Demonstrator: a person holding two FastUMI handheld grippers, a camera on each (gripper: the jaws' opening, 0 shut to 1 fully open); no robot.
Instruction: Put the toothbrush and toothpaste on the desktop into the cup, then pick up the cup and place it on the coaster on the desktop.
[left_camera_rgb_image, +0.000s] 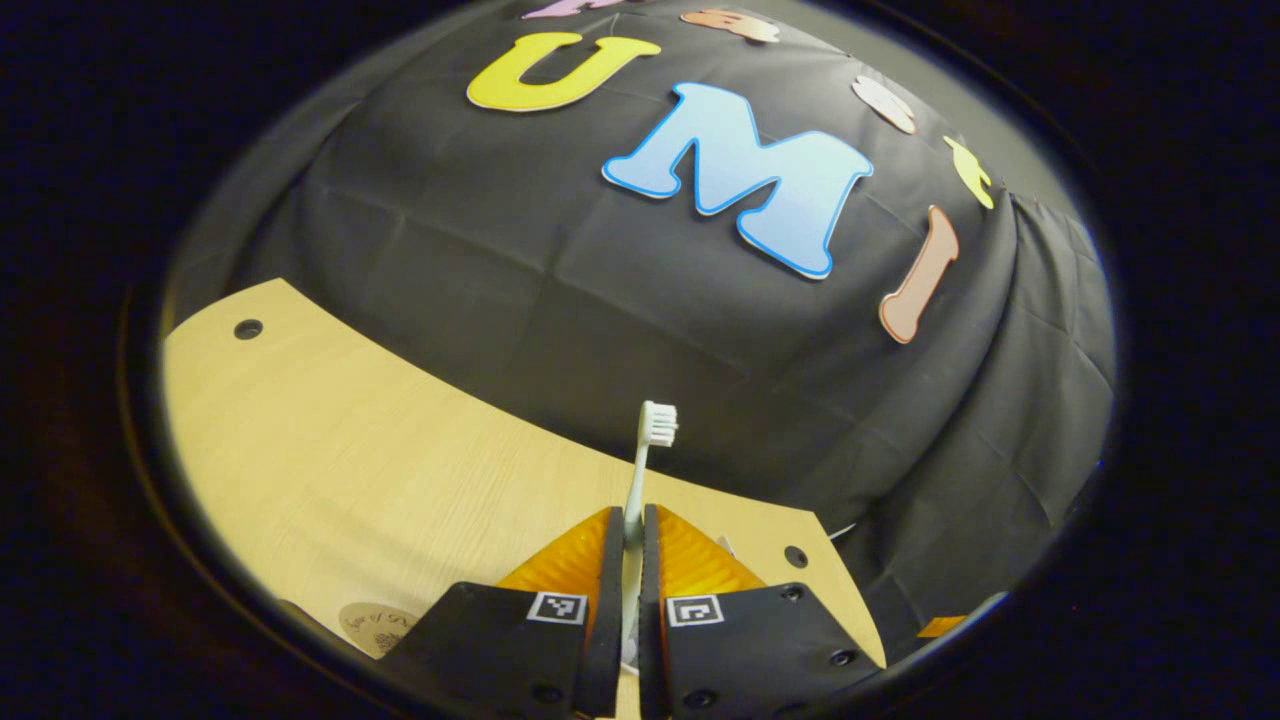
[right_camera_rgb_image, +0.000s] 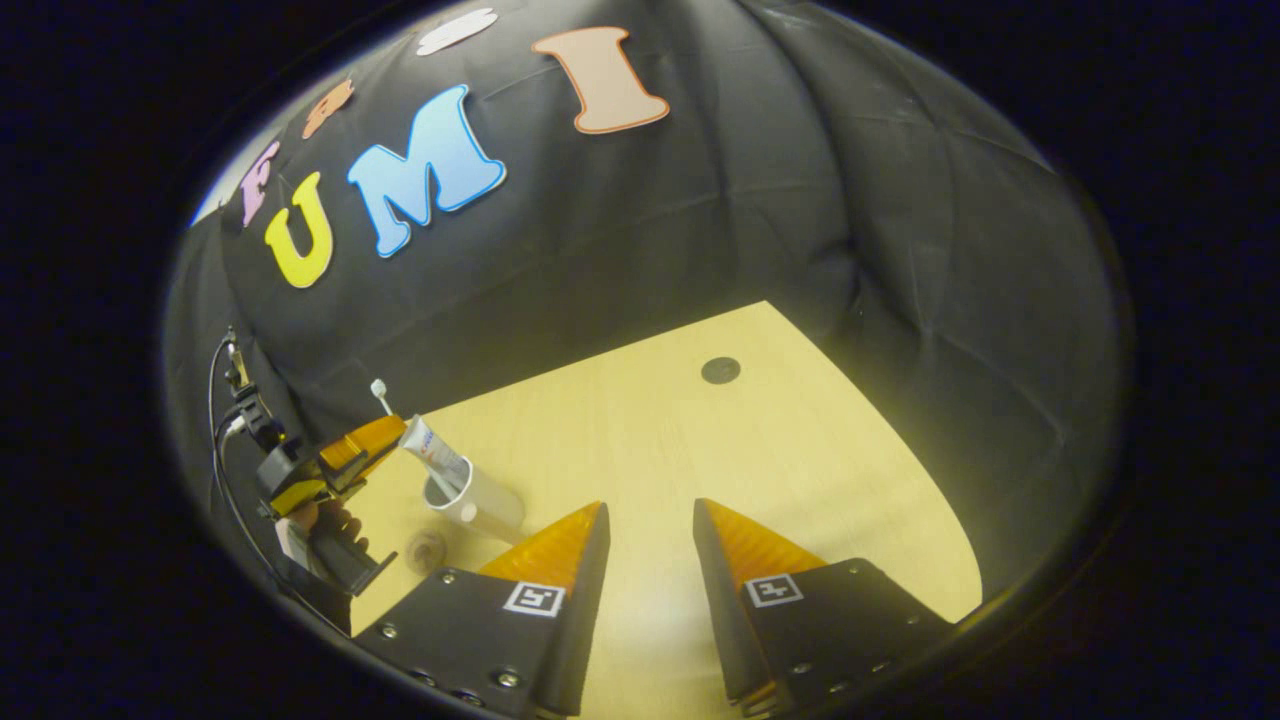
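Note:
My left gripper (left_camera_rgb_image: 628, 530) is shut on a pale toothbrush (left_camera_rgb_image: 645, 465), which stands upright with its white bristle head at the top. The round coaster (left_camera_rgb_image: 376, 625) lies on the wooden desktop (left_camera_rgb_image: 330, 460) at the lower left of the left gripper view. In the right gripper view the white cup (right_camera_rgb_image: 478, 500) stands on the desktop (right_camera_rgb_image: 700, 440) with the toothpaste tube (right_camera_rgb_image: 432, 455) leaning in it. The left gripper (right_camera_rgb_image: 345, 450), held by a hand (right_camera_rgb_image: 325, 520), hovers just left of the cup with the toothbrush (right_camera_rgb_image: 381, 394) sticking up. The coaster (right_camera_rgb_image: 428, 550) lies in front of the cup. My right gripper (right_camera_rgb_image: 650, 525) is open over bare desktop.
The black cloth wall (left_camera_rgb_image: 600, 300) closes the booth behind and beside the desk. Round holes (right_camera_rgb_image: 720, 370) sit in the desktop near its far corners. Cables (right_camera_rgb_image: 225, 400) trail from the left gripper at the left edge of the right gripper view.

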